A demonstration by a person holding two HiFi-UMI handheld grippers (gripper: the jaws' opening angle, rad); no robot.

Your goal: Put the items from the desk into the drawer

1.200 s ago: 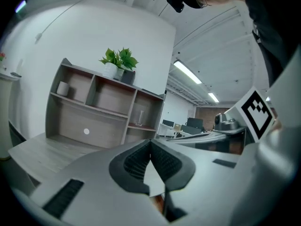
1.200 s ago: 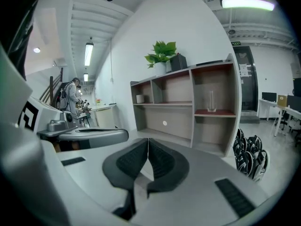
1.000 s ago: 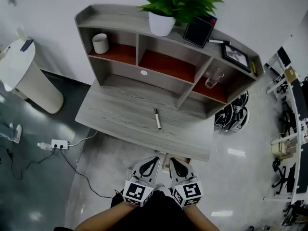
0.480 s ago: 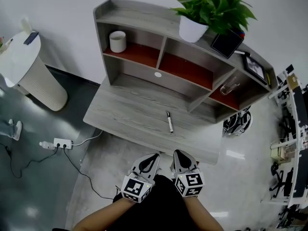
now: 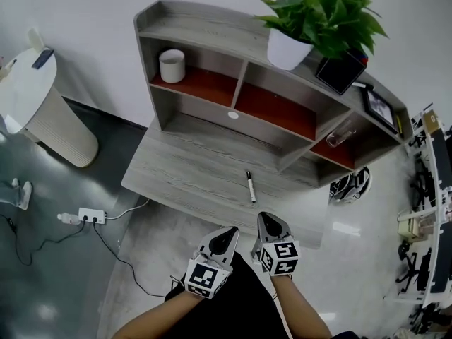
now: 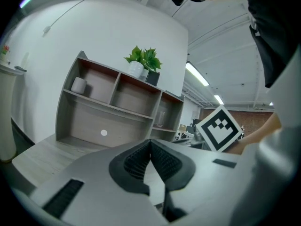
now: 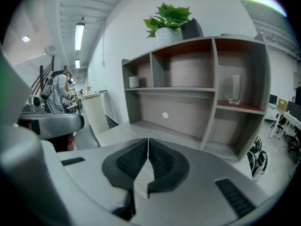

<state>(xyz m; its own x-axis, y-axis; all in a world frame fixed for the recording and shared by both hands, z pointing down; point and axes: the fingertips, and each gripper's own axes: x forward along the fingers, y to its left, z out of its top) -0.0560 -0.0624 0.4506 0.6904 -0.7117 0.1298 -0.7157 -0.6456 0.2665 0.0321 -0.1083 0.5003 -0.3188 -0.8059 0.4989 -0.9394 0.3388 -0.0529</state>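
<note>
A black and white marker pen (image 5: 250,186) lies on the grey wooden desk (image 5: 183,175), near its front edge. My left gripper (image 5: 229,232) hangs below the desk's front edge, jaws shut with nothing between them. My right gripper (image 5: 266,219) sits just right of it, close to the desk's front edge and a little below the pen, also shut and empty. The left gripper view shows the shut left gripper (image 6: 150,142) facing the shelf unit (image 6: 117,107). In the right gripper view the right gripper (image 7: 148,142) points at the desk top (image 7: 136,131). No drawer shows in any view.
The shelf unit (image 5: 268,97) holds a white cup (image 5: 171,66), a glass (image 5: 340,133), a potted plant (image 5: 311,23), a black tablet (image 5: 341,70) and a picture frame (image 5: 380,107). A white round bin (image 5: 42,111) stands at the left. A power strip (image 5: 83,217) with cables lies on the floor.
The view has shifted, so the desk sits a little lower left. My right gripper has moved up toward the desk's front edge; the left gripper has stayed about where it was.
</note>
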